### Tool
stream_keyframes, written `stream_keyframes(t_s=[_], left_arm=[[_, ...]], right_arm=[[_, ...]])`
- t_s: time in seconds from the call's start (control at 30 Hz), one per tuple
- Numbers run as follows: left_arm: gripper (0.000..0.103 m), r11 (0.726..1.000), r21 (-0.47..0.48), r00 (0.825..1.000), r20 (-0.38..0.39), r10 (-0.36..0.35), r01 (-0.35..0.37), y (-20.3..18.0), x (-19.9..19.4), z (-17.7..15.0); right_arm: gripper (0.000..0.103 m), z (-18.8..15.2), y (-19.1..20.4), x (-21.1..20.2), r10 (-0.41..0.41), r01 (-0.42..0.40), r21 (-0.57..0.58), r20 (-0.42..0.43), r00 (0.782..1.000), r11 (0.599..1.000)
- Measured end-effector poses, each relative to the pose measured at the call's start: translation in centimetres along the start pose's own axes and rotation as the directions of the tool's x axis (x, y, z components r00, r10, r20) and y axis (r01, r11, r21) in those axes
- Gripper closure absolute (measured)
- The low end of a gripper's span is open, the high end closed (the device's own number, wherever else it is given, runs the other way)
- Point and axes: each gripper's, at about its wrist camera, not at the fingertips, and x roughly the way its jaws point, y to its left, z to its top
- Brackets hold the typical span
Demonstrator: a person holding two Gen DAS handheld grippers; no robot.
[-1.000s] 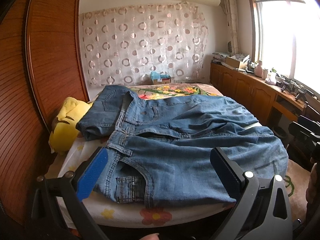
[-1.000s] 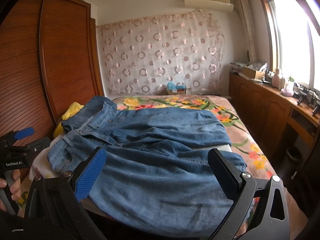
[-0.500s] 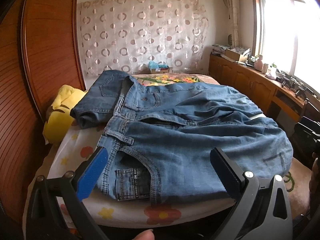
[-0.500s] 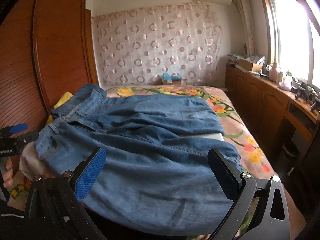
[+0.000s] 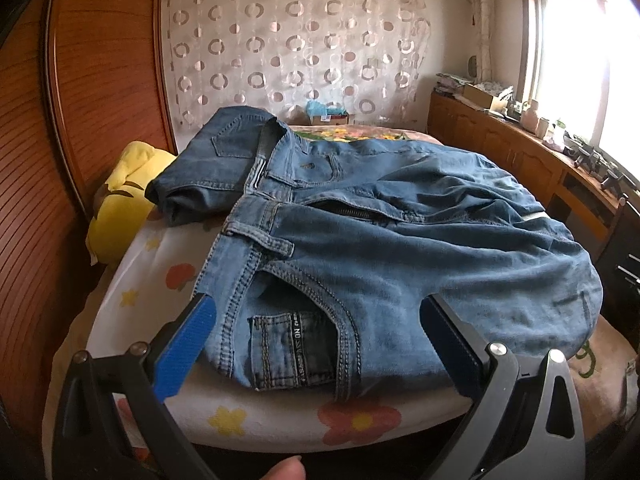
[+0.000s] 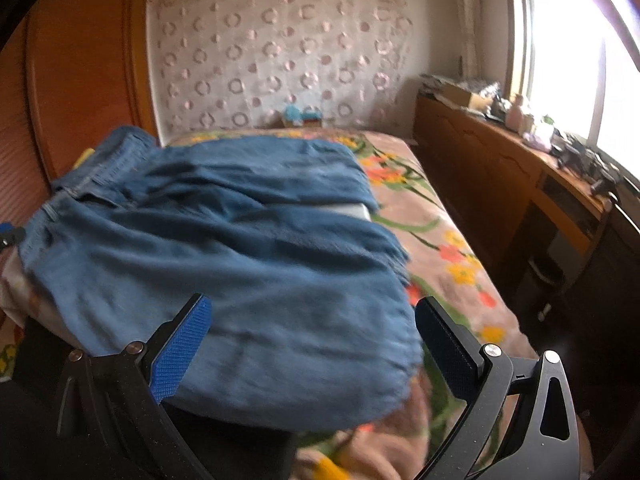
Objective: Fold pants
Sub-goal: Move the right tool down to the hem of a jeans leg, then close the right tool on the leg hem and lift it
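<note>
Blue denim jeans (image 5: 380, 248) lie spread across the bed, waistband to the left, legs running right. A front pocket (image 5: 296, 350) sits at the near edge. My left gripper (image 5: 316, 316) is open and empty, just above the near waist corner. In the right wrist view the jeans (image 6: 224, 264) are blurred; the leg end hangs over the near bed edge. My right gripper (image 6: 312, 316) is open and empty, just above that leg end.
A yellow plush (image 5: 120, 216) lies by the wooden wardrobe (image 5: 80, 120) at left. A floral blanket (image 6: 440, 232) covers the bed to the right of the jeans. A wooden counter (image 6: 520, 168) with clutter runs under the window.
Both grippers have moved forward and down toward the jeans. The right wrist view has swung right toward the leg end and is now blurred.
</note>
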Motion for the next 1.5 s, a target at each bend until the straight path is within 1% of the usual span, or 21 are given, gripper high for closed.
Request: stream_keyframes(t_s=[0.1,0.2,0.4,0.53,0.6,0.73,0.93,1.03,1.13,1.2,1.23,1.27,1.3,1.33,1.37,1.4,1.5], left_arm=[[0.000,1.000,0.003,1.000,-0.011,-0.002,0.002,0.0,0.2,-0.1],[0.000,1.000,0.006,1.000,-0.022,-0.004,0.004,-0.2,0.6,-0.3],[0.000,1.000,0.022,0.999,-0.035,-0.003,0.004,-0.9,0.9,-0.3],[0.000,1.000,0.026,0.999,-0.041,-0.006,0.007,-1.0,1.0,-0.3],[0.000,1.000,0.026,0.999,-0.046,-0.003,0.004,-1.0,1.1,-0.4],[0.000,1.000,0.026,0.999,-0.045,-0.001,0.002,-1.0,1.0,-0.4],[0.000,1.000,0.027,0.999,-0.047,-0.001,0.002,-1.0,1.1,-0.4],[0.000,1.000,0.025,0.999,-0.052,0.001,0.000,-1.0,1.2,-0.5],[0.000,1.000,0.017,0.998,-0.060,-0.011,0.012,-0.3,1.6,-0.6],[0.000,1.000,0.004,0.998,-0.060,-0.004,0.005,0.5,1.9,-0.6],[0.000,1.000,-0.008,0.998,-0.060,-0.002,0.001,1.2,2.0,-0.6],[0.000,1.000,-0.016,0.998,-0.062,0.005,-0.006,1.7,2.0,-0.6],[0.000,1.000,-0.021,0.998,-0.062,0.011,-0.012,2.0,2.1,-0.7],[0.000,0.999,-0.028,0.998,-0.062,0.023,-0.024,2.6,2.2,-0.7],[0.000,0.999,-0.035,0.998,-0.061,0.030,-0.032,3.1,2.3,-0.8],[0.000,0.998,-0.042,0.998,-0.061,0.034,-0.037,3.6,2.4,-0.8],[0.000,0.997,-0.058,0.997,-0.066,0.051,-0.055,4.6,2.8,-1.0]], right_arm=[[0.000,-1.0,-1.5,0.5,-0.008,0.009,0.021,-0.034,0.999,1.000],[0.000,-2.0,-2.7,1.1,0.001,0.002,0.044,-0.065,0.998,0.999],[0.002,-3.9,-4.1,2.1,0.039,-0.029,0.090,-0.111,0.993,0.996],[0.004,-4.6,-4.8,2.6,0.069,-0.054,0.126,-0.120,0.990,0.991],[0.006,-4.9,-5.1,3.0,0.082,-0.063,0.140,-0.131,0.988,0.988],[0.011,-5.6,-5.6,3.9,0.126,-0.098,0.172,-0.155,0.980,0.980],[0.015,-6.6,-6.4,5.1,0.210,-0.173,0.223,-0.156,0.965,0.959],[0.023,-7.1,-6.8,5.7,0.266,-0.220,0.257,-0.162,0.950,0.941],[0.033,-7.3,-6.8,5.9,0.293,-0.243,0.267,-0.167,0.941,0.932],[0.047,-7.4,-6.8,6.0,0.301,-0.249,0.269,-0.173,0.938,0.930],[0.051,-7.4,-6.7,6.0,0.307,-0.254,0.271,-0.175,0.936,0.929],[0.063,-7.4,-6.8,6.0,0.310,-0.256,0.271,-0.178,0.934,0.928],[0.073,-7.4,-6.9,5.9,0.321,-0.267,0.273,-0.180,0.930,0.924],[0.077,-7.3,-6.9,5.7,0.333,-0.280,0.272,-0.176,0.926,0.921],[0.083,-7.2,-6.8,5.5,0.338,-0.286,0.267,-0.172,0.925,0.920],[0.087,-7.1,-6.8,5.3,0.343,-0.293,0.261,-0.172,0.923,0.920],[0.089,-6.5,-6.7,4.4,0.328,-0.286,0.236,-0.166,0.930,0.929]])
